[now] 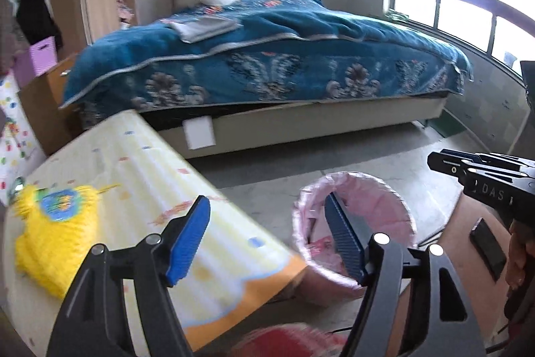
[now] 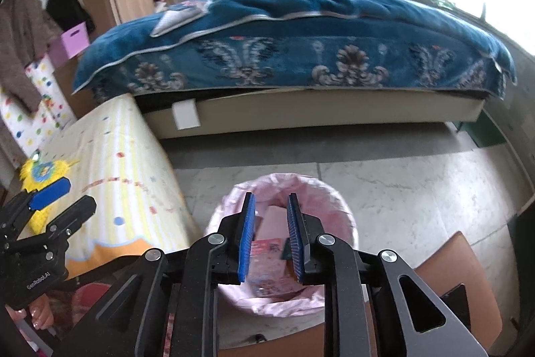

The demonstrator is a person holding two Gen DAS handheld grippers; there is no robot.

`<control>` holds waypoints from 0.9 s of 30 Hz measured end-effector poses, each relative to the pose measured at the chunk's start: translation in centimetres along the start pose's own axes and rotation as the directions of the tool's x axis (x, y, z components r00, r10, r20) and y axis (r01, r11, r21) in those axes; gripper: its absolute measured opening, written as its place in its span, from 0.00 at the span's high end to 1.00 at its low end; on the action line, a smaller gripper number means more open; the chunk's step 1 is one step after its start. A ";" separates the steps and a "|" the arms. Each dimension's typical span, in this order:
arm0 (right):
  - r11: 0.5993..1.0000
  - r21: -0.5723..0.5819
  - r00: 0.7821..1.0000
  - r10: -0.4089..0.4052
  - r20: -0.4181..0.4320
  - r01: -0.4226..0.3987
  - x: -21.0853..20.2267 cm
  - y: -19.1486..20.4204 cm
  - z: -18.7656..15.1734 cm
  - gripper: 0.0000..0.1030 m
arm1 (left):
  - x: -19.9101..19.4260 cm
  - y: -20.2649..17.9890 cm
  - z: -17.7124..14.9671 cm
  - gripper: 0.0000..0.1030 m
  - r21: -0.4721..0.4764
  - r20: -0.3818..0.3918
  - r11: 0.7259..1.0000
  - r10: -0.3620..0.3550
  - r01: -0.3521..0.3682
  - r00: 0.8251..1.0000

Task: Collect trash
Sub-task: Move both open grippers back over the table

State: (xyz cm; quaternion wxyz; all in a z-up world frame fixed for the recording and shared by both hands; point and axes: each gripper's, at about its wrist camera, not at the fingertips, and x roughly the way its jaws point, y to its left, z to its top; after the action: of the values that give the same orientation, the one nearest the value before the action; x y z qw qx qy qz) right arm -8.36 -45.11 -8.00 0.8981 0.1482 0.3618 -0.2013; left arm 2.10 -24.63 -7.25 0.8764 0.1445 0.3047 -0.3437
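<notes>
Both grippers empty: left gripper [image 1: 267, 240] jaws wide, right gripper [image 2: 269, 236] narrowly parted over pink-lined bin [image 2: 337, 206]; contents blurred.

Bed [image 1: 267, 62] under blue blanket [image 2: 301, 32]; yellow toy [image 1: 53, 236] on mat [image 1: 207, 243].

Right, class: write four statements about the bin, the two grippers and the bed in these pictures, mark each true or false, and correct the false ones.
1. The bin has a pink liner. True.
2. The right gripper grips a wrapper. False: its fingers are apart and empty, above the bin.
3. The left gripper is open. True.
4. The bed has a red blanket. False: it is blue with a floral pattern.
</notes>
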 end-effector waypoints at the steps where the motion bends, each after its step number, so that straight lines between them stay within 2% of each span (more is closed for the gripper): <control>1: 1.000 -0.004 1.000 0.003 0.000 -0.003 -0.2 0.3 0.1 0.75 | -0.5 0.5 -0.2 0.31 -0.003 0.006 1.000 0.014 -0.014 1.000; 8: 0.989 -0.117 0.996 0.089 -0.019 -0.090 -0.6 6.8 0.5 0.64 | -4.0 6.7 -2.2 0.28 -0.072 -0.008 0.986 0.147 -0.147 0.989; 9: 0.980 -0.157 0.993 0.118 -0.027 -0.120 -0.5 8.8 0.7 0.63 | -4.5 7.9 -2.6 0.28 -0.090 -0.014 0.982 0.166 -0.166 0.986; 13: 0.959 -0.226 0.985 0.167 -0.040 -0.171 -0.3 12.7 0.6 0.59 | -6.6 12.2 -4.1 0.26 -0.157 -0.022 0.960 0.230 -0.231 0.973; 18: 0.917 -0.308 0.968 0.243 -0.070 -0.252 0.1 17.8 0.4 0.48 | -9.5 18.1 -6.6 0.20 -0.258 -0.033 0.911 0.324 -0.321 0.946; 20: 0.886 -0.363 0.957 0.273 -0.094 -0.288 0.5 20.9 0.0 0.42 | -10.2 20.9 -7.8 0.20 -0.320 -0.056 0.879 0.356 -0.354 0.933; 23: 0.859 -0.403 0.949 0.295 -0.115 -0.316 0.9 23.8 -0.3 0.39 | -10.8 24.0 -9.1 0.20 -0.394 -0.085 0.832 0.390 -0.391 0.917; 25: 0.834 -0.436 0.941 0.310 -0.134 -0.337 1.4 26.4 -0.5 0.36 | -11.1 25.4 -9.6 0.19 -0.422 -0.091 0.810 0.409 -0.408 0.908; 27: 0.821 -0.451 0.936 0.321 -0.142 -0.350 1.7 27.8 -0.6 0.32 | -11.2 26.5 -10.0 0.19 -0.457 -0.094 0.793 0.407 -0.402 0.909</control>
State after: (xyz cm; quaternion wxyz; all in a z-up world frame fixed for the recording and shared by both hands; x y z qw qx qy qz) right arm 5.42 -20.99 -6.32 0.9171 -0.0064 0.3944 0.0581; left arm 9.59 4.92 -6.68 0.9394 -0.0103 0.3365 -0.0656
